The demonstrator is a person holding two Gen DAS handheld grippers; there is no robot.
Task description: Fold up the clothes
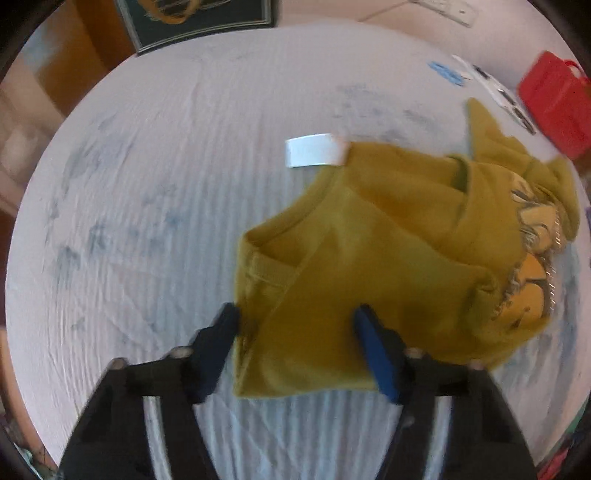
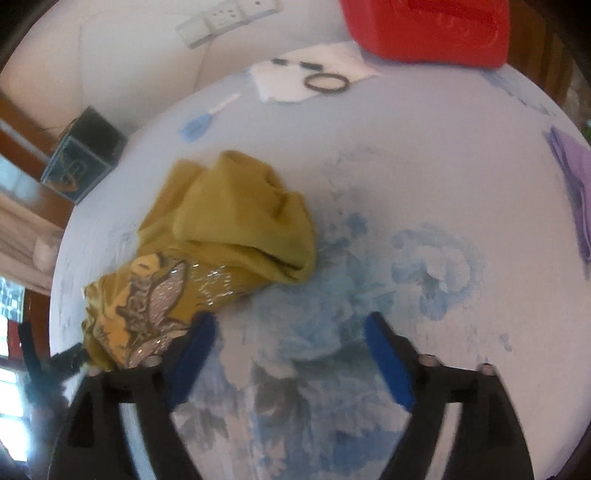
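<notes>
One mustard-yellow shirt [image 1: 388, 251] lies rumpled on the pale floral sheet [image 1: 147, 221] that covers the bed. Seen from the left wrist, its near edge spreads right between the two blue pads of the left gripper [image 1: 295, 317], the cloth running from one pad to the other and on past the right-hand one. The fingers stand wide apart and the fabric lies flat between them; nothing is pinched.

From the right wrist the shirt [image 2: 236, 221] sits up and to the left of the right gripper [image 2: 291, 325]. Its printed, glittery part [image 2: 147, 306] reaches down to the outer side of the left-hand finger [image 2: 192, 358], at or just beside it; whether they touch is hard to say. The gap between these fingers, also spread wide, shows only the blue flower print of the sheet [image 2: 424, 258], and the gripper holds nothing.

A white tag [image 1: 314, 149] pokes out at the shirt's far edge, but any writing on it is blurred beyond reading. Nor can the print on the shirt be read.

Farther back stand a red box [image 2: 424, 26], a white paper with a dark ring [image 2: 327, 82] on it, and a purple cloth [image 2: 576, 184] at the right edge.
</notes>
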